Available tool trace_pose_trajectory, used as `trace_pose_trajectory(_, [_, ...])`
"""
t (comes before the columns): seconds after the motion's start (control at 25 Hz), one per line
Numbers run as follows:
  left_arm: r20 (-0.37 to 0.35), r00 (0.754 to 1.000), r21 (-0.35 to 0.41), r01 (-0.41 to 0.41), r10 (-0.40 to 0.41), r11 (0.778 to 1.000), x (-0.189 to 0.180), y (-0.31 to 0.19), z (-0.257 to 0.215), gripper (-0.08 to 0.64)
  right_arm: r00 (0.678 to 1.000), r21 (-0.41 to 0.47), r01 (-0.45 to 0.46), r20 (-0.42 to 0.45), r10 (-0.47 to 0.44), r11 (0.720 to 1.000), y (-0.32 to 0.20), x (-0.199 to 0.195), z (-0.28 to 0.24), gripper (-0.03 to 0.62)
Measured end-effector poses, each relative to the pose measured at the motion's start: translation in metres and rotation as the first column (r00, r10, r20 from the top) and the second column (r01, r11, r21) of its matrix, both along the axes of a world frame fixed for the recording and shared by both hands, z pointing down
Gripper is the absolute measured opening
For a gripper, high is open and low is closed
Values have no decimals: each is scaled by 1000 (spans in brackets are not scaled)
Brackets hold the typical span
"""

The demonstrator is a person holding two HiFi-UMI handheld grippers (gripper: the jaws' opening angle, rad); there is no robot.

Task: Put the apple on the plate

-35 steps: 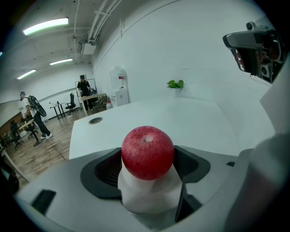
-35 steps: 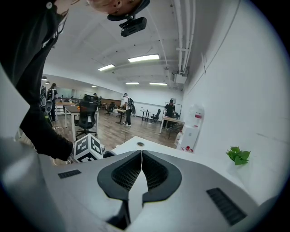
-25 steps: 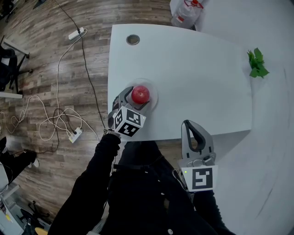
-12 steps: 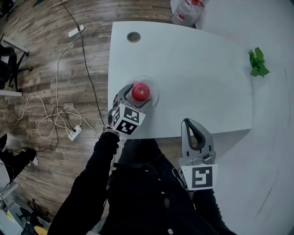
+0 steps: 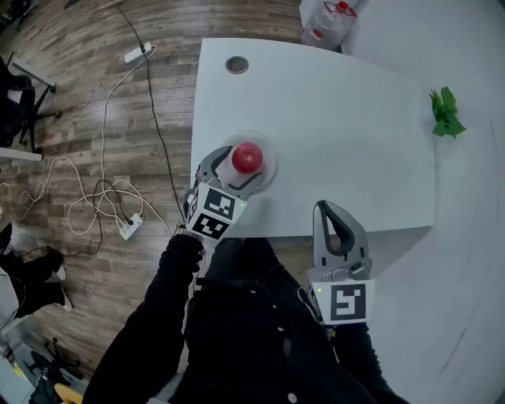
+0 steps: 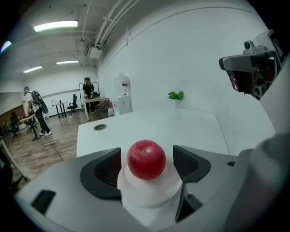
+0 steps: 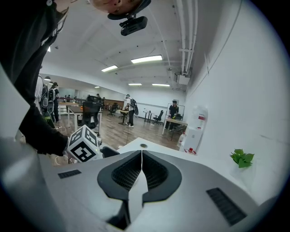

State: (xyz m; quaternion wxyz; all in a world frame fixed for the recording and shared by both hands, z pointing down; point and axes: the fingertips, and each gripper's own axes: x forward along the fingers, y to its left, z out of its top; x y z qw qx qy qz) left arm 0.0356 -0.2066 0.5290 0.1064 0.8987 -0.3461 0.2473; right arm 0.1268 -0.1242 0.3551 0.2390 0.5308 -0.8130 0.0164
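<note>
Left gripper [image 5: 231,172]: jaws spread, one on each side of the apple [image 6: 146,159]. A thin gap shows on both sides, neither pad touching it. Apple is red, upright, stem dimple up. It sits in the middle of the plate [image 6: 136,192], a small pale round one; jaw tips reach over the plate's edge. In the head view the apple and plate are near the tabletop's [image 5: 339,118] left near corner, close to the edge.

Right gripper [image 7: 142,154]: jaws pressed together, nothing between them. In the head view it is held at the tabletop's near edge, tips just over the edge, well apart from the plate. Marker cube [image 5: 346,302] faces the camera; the left gripper's cube [image 5: 213,215] is tilted.

Person's dark sleeve [image 5: 158,316] runs up to the left gripper.

Further out on the white tabletop: round grommet hole [image 5: 237,65] at the far left, green leafy sprig [image 5: 446,112] at the far right. Clear water bottle [image 5: 327,20] with a red cap is beyond the far edge.

Wood floor [image 5: 71,118] on the left, with white cables [image 5: 95,197] and a power strip [image 5: 140,54]. Left gripper view background: open office, desks, people standing [image 6: 36,113], ceiling strip lights.
</note>
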Motion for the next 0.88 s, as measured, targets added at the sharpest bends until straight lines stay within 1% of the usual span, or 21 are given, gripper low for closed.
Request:
trace_pose_trajectory(0.2, [-66,998,51,12,-9,999,-9,3,-44,358,1000,31,20,7,-20,999,-4,-5,-7,41])
trace_pose_trajectory(0.24, [-77,997,60,17,-12,998,-10,4,-52,332,1000,38,25,11,-25,999,-5,-6,-9,41])
trace_pose_trajectory(0.32, [-91,996,88,34,-26,996,-14,5,-67,236,999,41,35,15,-35,999,-6,-10,-12,41])
trace_pose_trajectory(0.36, [-97,995,107,45,-34,993,-17,5,-75,206,999,37,37,17,-38,999,-7,-11,-12,41])
trace_pose_trajectory(0.48, [-115,991,168,85,-67,982,-25,3,-98,146,998,44,54,21,-55,998,-10,-17,-15,41])
trace_pose_trajectory(0.6, [-104,991,226,108,-86,968,-33,3,-120,78,997,58,72,27,-74,996,-13,-22,-17,41])
trace_pose_trajectory(0.72, [-102,991,276,114,-88,955,-37,4,-141,45,996,69,78,40,-81,995,-17,-24,-20,41])
trace_pose_trajectory(0.88, [-115,991,304,100,-68,947,-39,10,-169,25,994,91,91,51,-96,992,-22,-27,-27,41])
